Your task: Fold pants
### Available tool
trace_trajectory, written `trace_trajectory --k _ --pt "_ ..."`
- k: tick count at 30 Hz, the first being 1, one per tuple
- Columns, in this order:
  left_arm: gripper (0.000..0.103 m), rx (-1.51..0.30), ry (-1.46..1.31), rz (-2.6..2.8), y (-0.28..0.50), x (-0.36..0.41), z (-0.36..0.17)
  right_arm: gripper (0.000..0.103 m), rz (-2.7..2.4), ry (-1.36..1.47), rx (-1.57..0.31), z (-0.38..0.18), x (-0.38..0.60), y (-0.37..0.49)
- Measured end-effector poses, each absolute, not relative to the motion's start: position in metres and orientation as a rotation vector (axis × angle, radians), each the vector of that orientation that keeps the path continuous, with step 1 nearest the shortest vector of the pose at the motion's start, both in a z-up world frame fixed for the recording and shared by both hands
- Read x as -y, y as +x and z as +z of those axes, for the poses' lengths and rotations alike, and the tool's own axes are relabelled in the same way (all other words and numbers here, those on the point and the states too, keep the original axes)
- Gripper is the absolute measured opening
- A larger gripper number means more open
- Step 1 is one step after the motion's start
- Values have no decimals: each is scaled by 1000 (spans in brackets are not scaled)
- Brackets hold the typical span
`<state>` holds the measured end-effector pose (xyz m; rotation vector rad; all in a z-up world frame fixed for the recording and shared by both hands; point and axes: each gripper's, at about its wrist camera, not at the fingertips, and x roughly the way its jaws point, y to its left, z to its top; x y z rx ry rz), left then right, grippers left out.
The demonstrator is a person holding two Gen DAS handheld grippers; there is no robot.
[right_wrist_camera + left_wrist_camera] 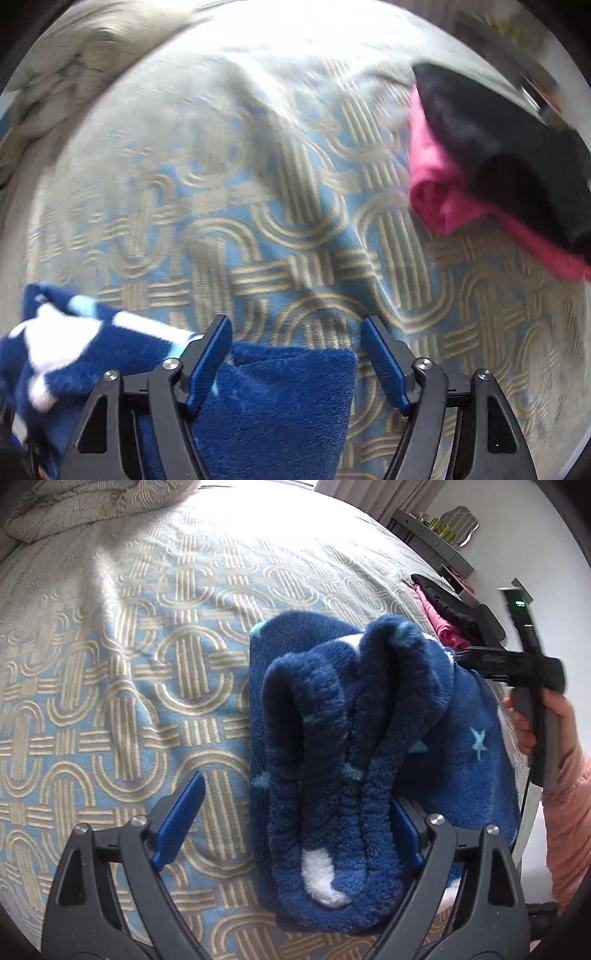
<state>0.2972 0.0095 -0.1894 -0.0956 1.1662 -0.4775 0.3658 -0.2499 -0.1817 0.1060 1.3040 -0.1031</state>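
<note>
The pants point(354, 760) are dark blue fleece with pale stars and white patches, folded into a thick bundle on the bed. In the left wrist view my left gripper point(291, 830) is open; the elastic waistband end lies between its blue pads, against the right pad point(406, 834). The right gripper's black body point(517, 664) shows at the bundle's far right side, held by a hand. In the right wrist view my right gripper point(295, 354) is open, with a folded corner of the pants point(280, 398) lying between and under its fingers.
The bedspread point(129, 686) is blue with a beige looped pattern. A pink and black pile of clothes point(480, 158) lies at the bed's right side. A rumpled duvet point(92, 506) is at the back left. A grey dresser point(439, 542) stands beyond the bed.
</note>
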Motion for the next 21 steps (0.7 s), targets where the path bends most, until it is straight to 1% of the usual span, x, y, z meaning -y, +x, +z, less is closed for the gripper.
trace_trajectory --k 4,6,8,10,13,14,15,16,18,19,21 --pt "90 -1076 -66 -491 293 -7 -156 74 -47 221 -1198 -133 270 335" --pt "90 -1024 -62 -499 298 0 -138 74 -18 213 -1190 -120 270 323" --pt "90 -999 -26 -468 311 12 -129 74 15 197 -1220 -117 268 316" --pt "90 -1027 22 -434 328 27 -137 74 39 202 -1251 -121 263 306" --pt "91 -1089 128 -351 350 35 -176 74 79 266 -1312 -143 262 294" --pt "95 -1110 103 -347 353 30 -188 74 85 292 -1341 -156 264 295" --pt "97 -1136 24 -351 359 21 -199 77 98 338 -1360 -170 269 295" --pt "99 -1162 -64 -355 363 11 -205 83 103 387 -1361 -179 276 292" --pt "99 -1205 -169 -368 366 -3 -210 90 100 510 -1366 -198 289 292" --pt "99 -1206 -176 -370 364 -4 -209 91 109 562 -1361 -202 295 291" --pt "98 -1190 -152 -369 358 -6 -200 91 117 569 -1358 -199 297 291"
